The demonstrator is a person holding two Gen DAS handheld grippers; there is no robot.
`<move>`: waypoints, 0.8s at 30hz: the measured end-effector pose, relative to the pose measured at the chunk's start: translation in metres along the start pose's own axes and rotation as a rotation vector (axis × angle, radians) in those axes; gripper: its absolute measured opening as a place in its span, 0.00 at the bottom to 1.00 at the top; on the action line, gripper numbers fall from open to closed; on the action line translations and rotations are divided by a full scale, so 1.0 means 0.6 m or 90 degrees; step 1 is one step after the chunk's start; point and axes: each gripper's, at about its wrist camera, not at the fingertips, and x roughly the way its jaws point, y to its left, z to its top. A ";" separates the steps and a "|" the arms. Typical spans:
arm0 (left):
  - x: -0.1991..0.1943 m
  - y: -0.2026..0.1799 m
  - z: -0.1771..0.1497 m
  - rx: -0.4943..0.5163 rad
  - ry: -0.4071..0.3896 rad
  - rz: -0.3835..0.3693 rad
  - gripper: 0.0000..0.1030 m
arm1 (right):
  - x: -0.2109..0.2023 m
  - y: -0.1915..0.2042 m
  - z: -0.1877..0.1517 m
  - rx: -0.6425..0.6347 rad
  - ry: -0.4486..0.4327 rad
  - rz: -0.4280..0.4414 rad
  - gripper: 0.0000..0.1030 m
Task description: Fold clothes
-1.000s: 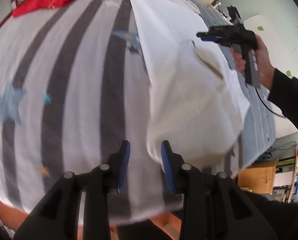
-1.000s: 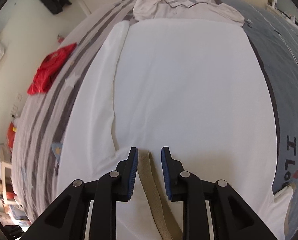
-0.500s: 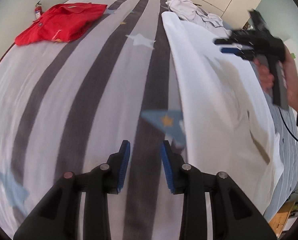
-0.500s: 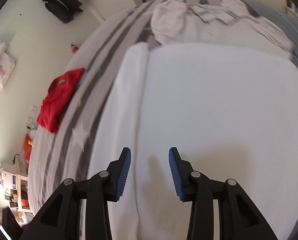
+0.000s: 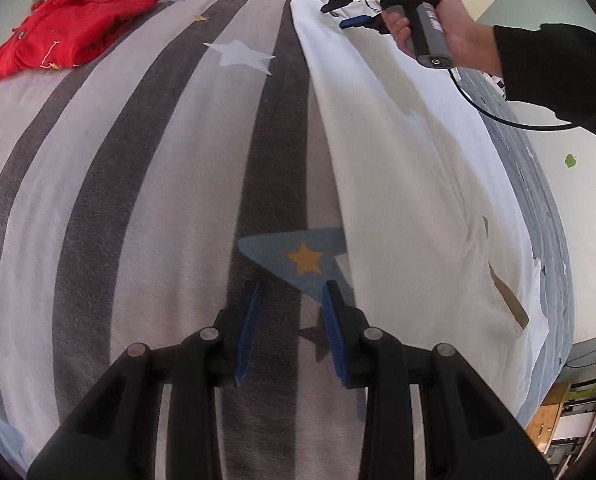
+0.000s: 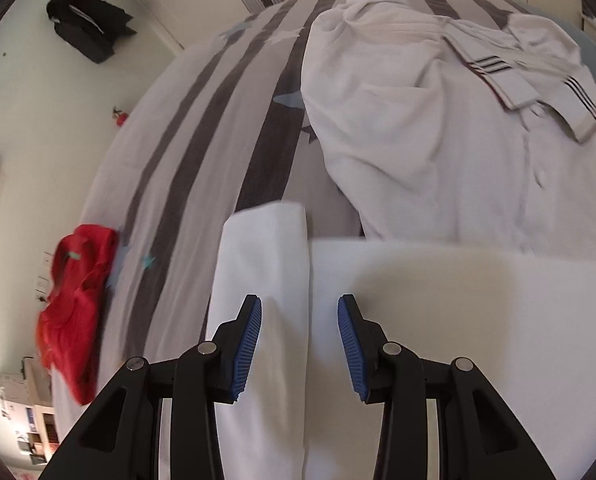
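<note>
1. The red garment (image 6: 76, 312) is motion-blurred in the right wrist view.
2. The white garment's (image 6: 438, 320) near part runs off the bottom edge.
3. The person's sleeve (image 5: 558, 68) is cut off at right.

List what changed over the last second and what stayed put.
The right gripper let go of the tan strip, opened, and moved up the white garment toward its far end. The left gripper swung off it over the striped bedcover. The red garment stayed put.
</note>
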 end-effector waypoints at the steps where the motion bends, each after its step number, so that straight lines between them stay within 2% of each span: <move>1: 0.001 0.004 0.003 -0.002 0.000 -0.004 0.28 | 0.004 0.001 0.004 -0.001 -0.001 -0.003 0.35; 3: 0.002 0.010 0.009 -0.004 -0.001 -0.006 0.28 | 0.012 0.004 0.011 -0.003 -0.003 -0.008 0.34; 4: 0.002 0.012 0.013 -0.006 -0.001 -0.008 0.28 | 0.016 0.005 0.014 -0.004 -0.004 -0.010 0.25; 5: 0.001 0.015 0.016 -0.009 -0.002 -0.008 0.28 | 0.020 0.007 0.018 -0.006 -0.005 -0.013 0.05; 6: 0.001 0.017 0.019 -0.013 -0.004 -0.009 0.28 | 0.024 0.008 0.021 -0.007 -0.006 -0.015 0.02; 16: 0.000 0.031 0.046 -0.021 -0.010 -0.001 0.28 | -0.088 -0.045 -0.002 0.042 -0.090 0.003 0.02; 24: 0.006 0.013 0.050 -0.005 -0.004 -0.001 0.28 | -0.125 -0.136 0.010 0.088 -0.089 -0.041 0.02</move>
